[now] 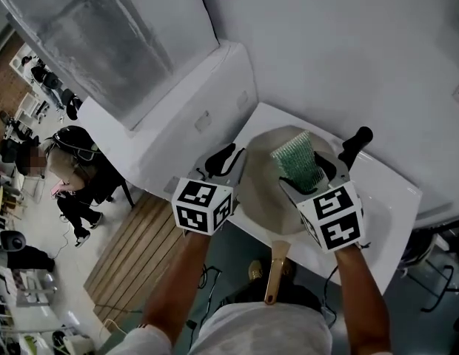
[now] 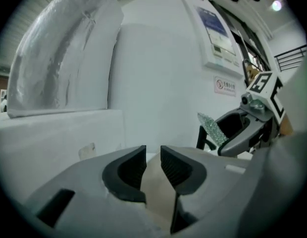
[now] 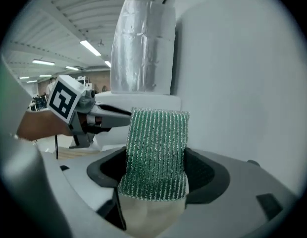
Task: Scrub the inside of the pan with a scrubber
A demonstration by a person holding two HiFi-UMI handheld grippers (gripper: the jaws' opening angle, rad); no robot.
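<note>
A round pan (image 1: pixel 260 187) with a pale beige inside lies on the white counter (image 1: pixel 392 198), its wooden handle (image 1: pixel 276 271) pointing back toward me. My right gripper (image 1: pixel 312 174) hovers over the pan's right half, shut on a green mesh scrubber (image 1: pixel 297 163) that stands upright between the jaws (image 3: pixel 156 152). My left gripper (image 1: pixel 228 161) sits at the pan's left rim. Its ribbed pads (image 2: pixel 176 167) stand a narrow gap apart, with the beige pan surface (image 2: pixel 156 195) showing below them and nothing pressed between them.
A white box-shaped housing (image 1: pixel 185 117) and a foil-wrapped duct (image 1: pixel 104 35) rise left of the counter. A black knob (image 1: pixel 360 135) sticks up behind the pan. Wooden slats (image 1: pixel 133 250) cover the floor at lower left, and a person (image 1: pixel 70 168) sits further left.
</note>
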